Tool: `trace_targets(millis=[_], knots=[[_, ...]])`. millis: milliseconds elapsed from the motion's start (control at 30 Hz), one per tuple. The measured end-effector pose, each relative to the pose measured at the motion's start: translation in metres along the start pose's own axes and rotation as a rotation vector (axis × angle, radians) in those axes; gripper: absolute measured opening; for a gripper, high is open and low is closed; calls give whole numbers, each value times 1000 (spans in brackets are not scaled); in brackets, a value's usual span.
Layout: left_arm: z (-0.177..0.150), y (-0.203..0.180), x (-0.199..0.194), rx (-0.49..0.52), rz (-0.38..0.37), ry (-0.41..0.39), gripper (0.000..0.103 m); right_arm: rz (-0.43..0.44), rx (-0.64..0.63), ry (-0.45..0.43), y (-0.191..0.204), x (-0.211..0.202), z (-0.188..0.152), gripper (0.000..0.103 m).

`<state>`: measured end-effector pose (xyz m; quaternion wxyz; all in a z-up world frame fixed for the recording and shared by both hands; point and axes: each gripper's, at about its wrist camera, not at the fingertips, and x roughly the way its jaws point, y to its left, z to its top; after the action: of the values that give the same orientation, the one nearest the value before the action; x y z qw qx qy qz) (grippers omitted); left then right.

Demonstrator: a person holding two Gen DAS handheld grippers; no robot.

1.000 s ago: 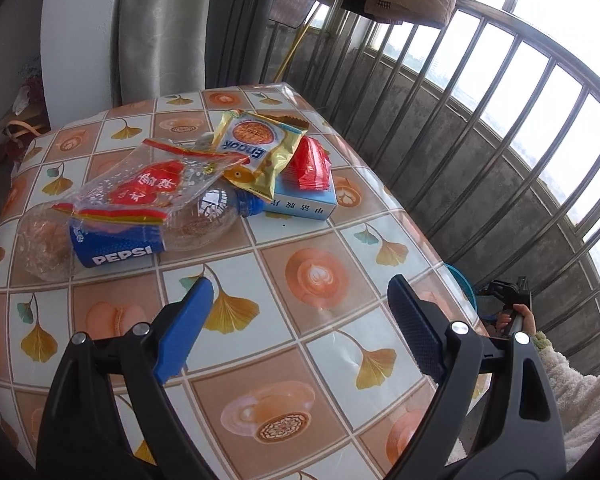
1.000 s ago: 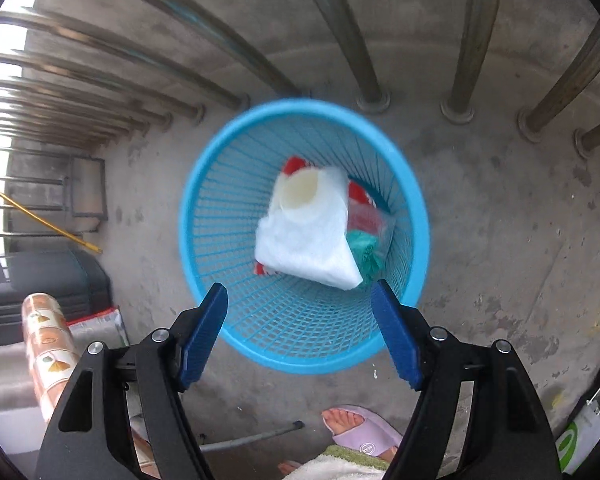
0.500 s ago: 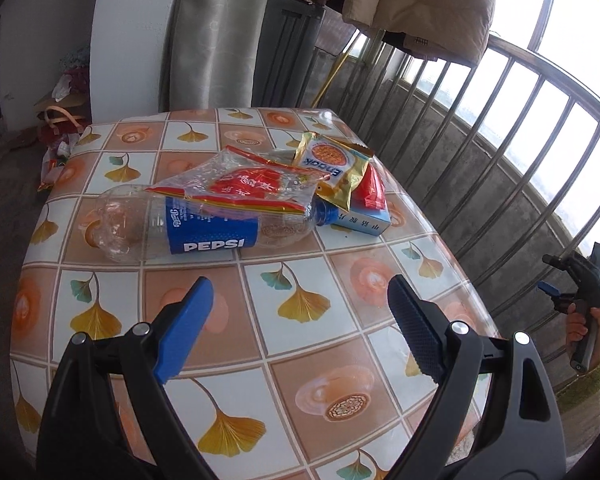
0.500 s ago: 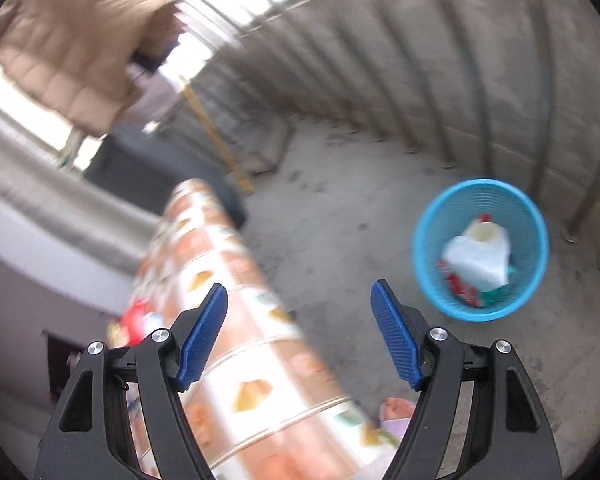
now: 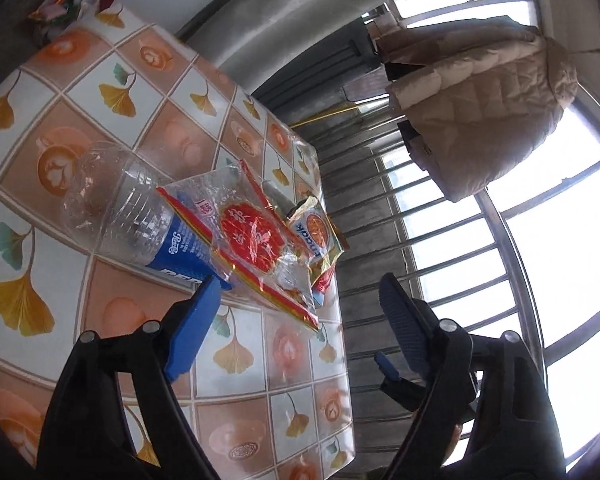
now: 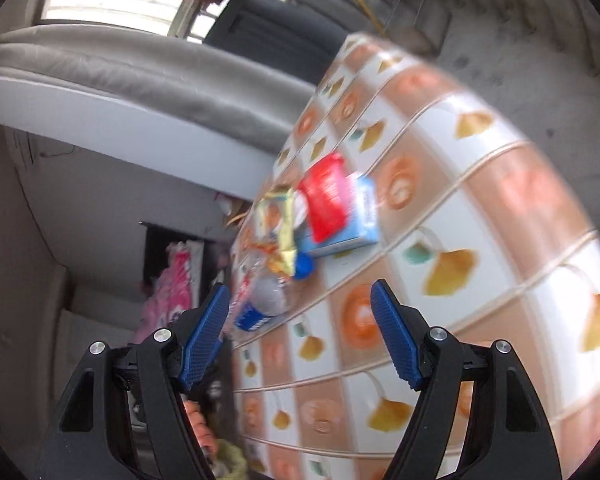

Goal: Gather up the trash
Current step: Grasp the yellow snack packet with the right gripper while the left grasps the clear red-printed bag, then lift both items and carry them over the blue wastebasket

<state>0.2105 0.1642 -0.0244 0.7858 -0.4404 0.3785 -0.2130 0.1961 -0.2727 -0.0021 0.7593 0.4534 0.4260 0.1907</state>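
1. Reaching for the pile is the step in hand, as I judge it: the left gripper hangs just short of the trash on the table, its fingers spread wide with nothing between them.
2. The right gripper also has its fingers spread and empty; it points at the same pile from the table's other side, and its view is blurred, so fine detail there is unclear.
3. The trash lies in one overlapping heap near the table's edge: a clear bottle on its side, a crinkled clear wrapper with a red print draped over the bottle's neck end, a yellow packet just beyond, and, in the right view, a red packet lying on a blue box.
4. Take the wrapper first, I suggest: it lies on top and nearest the left fingers, so lifting it should disturb little.
5. Pinch a flat fold of film rather than its loose corner; thin plastic likely slips or tears.
6. Keep the lower finger clear of the bottle, which is round and would probably roll toward the edge if nudged.
7. Leave the bottle to a later grab across its ribbed body.
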Motion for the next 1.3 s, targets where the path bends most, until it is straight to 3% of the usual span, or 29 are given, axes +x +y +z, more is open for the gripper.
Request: trace_targets(millis=[167, 467, 700, 900, 1300], knots=[[1, 14, 20, -79, 1, 33, 58, 27, 53, 73, 16, 53, 10, 64], [-5, 26, 26, -95, -3, 54, 32, -56, 91, 116, 22, 116, 16, 51], [-6, 25, 22, -57, 0, 51, 20, -87, 108, 109, 16, 131, 12, 39], [-6, 20, 21, -19, 4, 44, 10, -67, 116, 92, 11, 136, 11, 17], [-10, -7, 0, 110, -8, -2, 4, -65, -7, 36, 36, 122, 14, 13]])
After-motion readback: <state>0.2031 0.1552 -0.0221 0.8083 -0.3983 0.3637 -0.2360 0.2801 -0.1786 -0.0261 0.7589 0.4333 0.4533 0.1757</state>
